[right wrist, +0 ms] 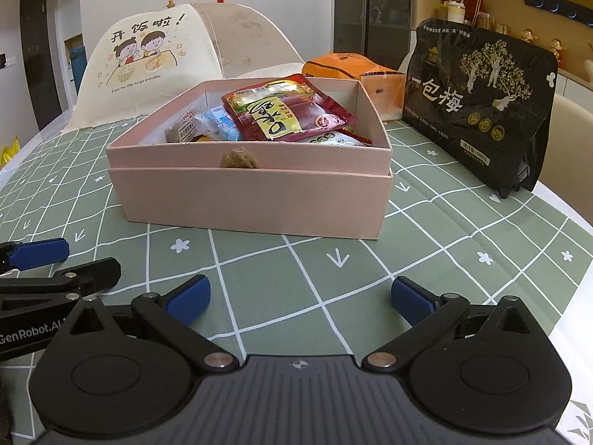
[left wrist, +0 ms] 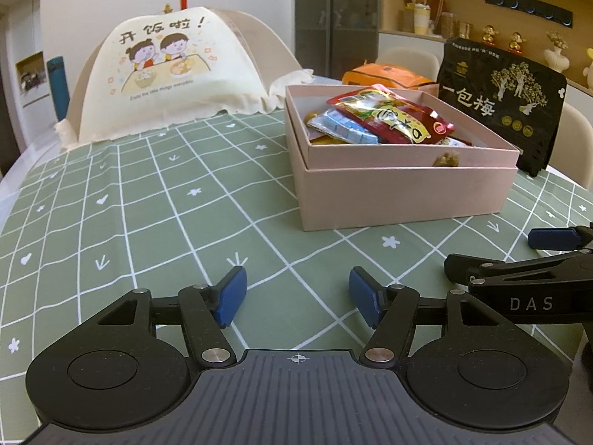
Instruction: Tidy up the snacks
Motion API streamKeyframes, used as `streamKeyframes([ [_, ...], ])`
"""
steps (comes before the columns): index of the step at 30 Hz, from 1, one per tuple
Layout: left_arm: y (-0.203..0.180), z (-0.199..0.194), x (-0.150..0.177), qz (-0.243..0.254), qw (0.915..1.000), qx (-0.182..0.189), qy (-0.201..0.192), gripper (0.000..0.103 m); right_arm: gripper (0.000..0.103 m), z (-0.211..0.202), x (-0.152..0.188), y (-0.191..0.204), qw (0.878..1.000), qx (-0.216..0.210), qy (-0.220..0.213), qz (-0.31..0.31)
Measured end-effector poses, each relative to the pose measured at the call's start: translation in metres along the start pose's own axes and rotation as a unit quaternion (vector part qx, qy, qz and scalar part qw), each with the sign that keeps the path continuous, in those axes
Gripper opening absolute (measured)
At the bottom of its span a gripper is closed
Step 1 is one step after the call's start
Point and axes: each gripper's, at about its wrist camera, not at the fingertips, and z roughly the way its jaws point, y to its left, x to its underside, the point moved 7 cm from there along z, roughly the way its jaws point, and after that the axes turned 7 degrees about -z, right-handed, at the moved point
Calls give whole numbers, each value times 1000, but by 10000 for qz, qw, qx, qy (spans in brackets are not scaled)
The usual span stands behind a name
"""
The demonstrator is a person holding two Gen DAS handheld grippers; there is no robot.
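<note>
A pink box (left wrist: 400, 196) (right wrist: 255, 200) stands on the green checked tablecloth and holds several snack packets, with a red packet (left wrist: 393, 115) (right wrist: 285, 111) on top and a blue-and-white one (left wrist: 344, 126) (right wrist: 218, 122) beside it. A tall black plum bag (left wrist: 507, 100) (right wrist: 478, 100) stands right of the box. An orange package (left wrist: 385, 76) (right wrist: 352, 70) lies behind the box. My left gripper (left wrist: 298, 296) is open and empty, low over the cloth in front of the box. My right gripper (right wrist: 300, 298) is open and empty beside it.
A cream food-cover tent (left wrist: 174, 74) (right wrist: 148, 63) with a cartoon print stands at the back left. The right gripper shows at the right edge of the left wrist view (left wrist: 526, 278); the left gripper shows at the left edge of the right wrist view (right wrist: 44, 270). The table edge (right wrist: 578, 296) curves at the right.
</note>
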Motion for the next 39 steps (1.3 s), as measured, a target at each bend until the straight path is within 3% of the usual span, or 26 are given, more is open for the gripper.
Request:
streamKeyframes([
  [39, 0, -1, 0, 5, 10000, 16, 0, 67, 103, 0, 0, 0, 10000, -5, -1, -1],
])
